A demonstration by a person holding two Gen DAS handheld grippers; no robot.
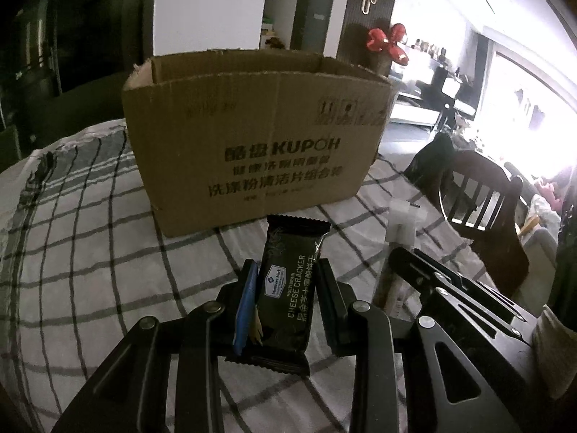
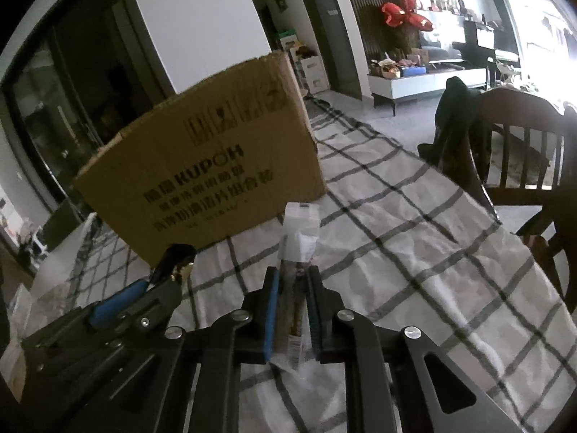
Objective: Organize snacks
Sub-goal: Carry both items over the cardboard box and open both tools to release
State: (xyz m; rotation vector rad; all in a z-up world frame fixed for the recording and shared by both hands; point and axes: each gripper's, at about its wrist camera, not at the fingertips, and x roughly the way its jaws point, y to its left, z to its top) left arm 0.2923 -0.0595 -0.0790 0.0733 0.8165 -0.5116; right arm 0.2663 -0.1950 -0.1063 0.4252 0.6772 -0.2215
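Jaws of the left gripper (image 1: 286,270) are narrowly parted and pinched on one black cheese cracker packet (image 1: 285,288), held upright between the pads above the tablecloth; its printed face is shown only in the left wrist view. Jaws of the right gripper (image 2: 293,281) are pressed almost together on one slim clear-wrapped snack stick (image 2: 297,252), whose white top end is seen past the fingertips. One cardboard box (image 1: 252,137), open-topped, is stood on the checked tablecloth (image 1: 90,234) just beyond both packets. Its inside back wall is visible from the left only. One wooden chair (image 2: 512,144) is placed beside the table. One red balloon cluster (image 2: 407,12) is noted in the background.
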